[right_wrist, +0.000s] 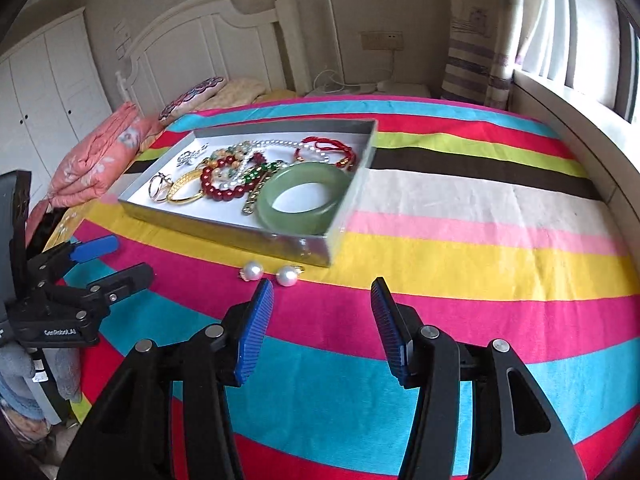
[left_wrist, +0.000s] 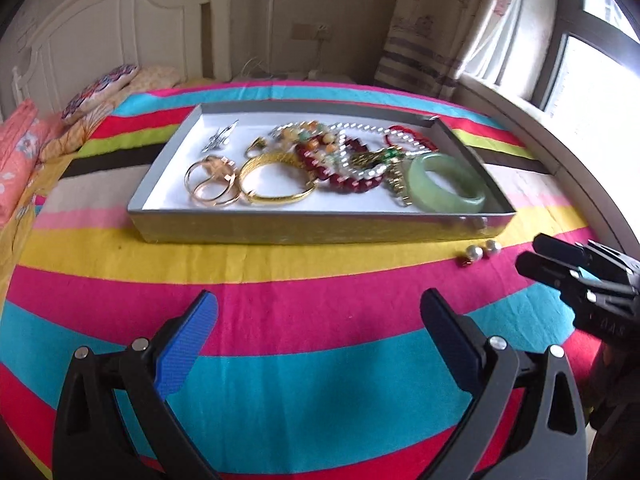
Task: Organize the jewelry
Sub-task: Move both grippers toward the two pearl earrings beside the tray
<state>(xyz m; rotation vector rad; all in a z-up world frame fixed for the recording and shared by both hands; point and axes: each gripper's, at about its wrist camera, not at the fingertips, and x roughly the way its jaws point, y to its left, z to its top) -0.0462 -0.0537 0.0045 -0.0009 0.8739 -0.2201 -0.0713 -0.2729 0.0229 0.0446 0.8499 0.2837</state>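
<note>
A shallow grey tray [left_wrist: 304, 228] [right_wrist: 224, 236] lies on the striped bedspread. It holds a green jade bangle [left_wrist: 448, 203] [right_wrist: 296, 225], a gold bangle [left_wrist: 276, 197] [right_wrist: 184, 200], a dark red bead bracelet [left_wrist: 344, 180] [right_wrist: 216, 190], gold rings [left_wrist: 208, 186], a silver brooch [left_wrist: 220, 138] and tangled bead and pearl strings. Two pearl earrings [left_wrist: 484, 249] [right_wrist: 252, 270] rest on the bedspread just in front of the tray's near right corner. My right gripper [right_wrist: 322, 284] [left_wrist: 532, 254] hovers open right behind the pearls, nothing between its fingers. My left gripper [left_wrist: 319, 300] [right_wrist: 120, 260] stands wide open and empty before the tray.
Pillows [right_wrist: 100, 156] and a folded quilt lie at the bed's left by a white headboard [right_wrist: 208, 40]. A window sill [right_wrist: 568, 128] and a curtain [left_wrist: 432, 40] run along the right. A white wardrobe [right_wrist: 44, 92] stands far left. Bare striped bedspread [right_wrist: 480, 220] stretches right of the tray.
</note>
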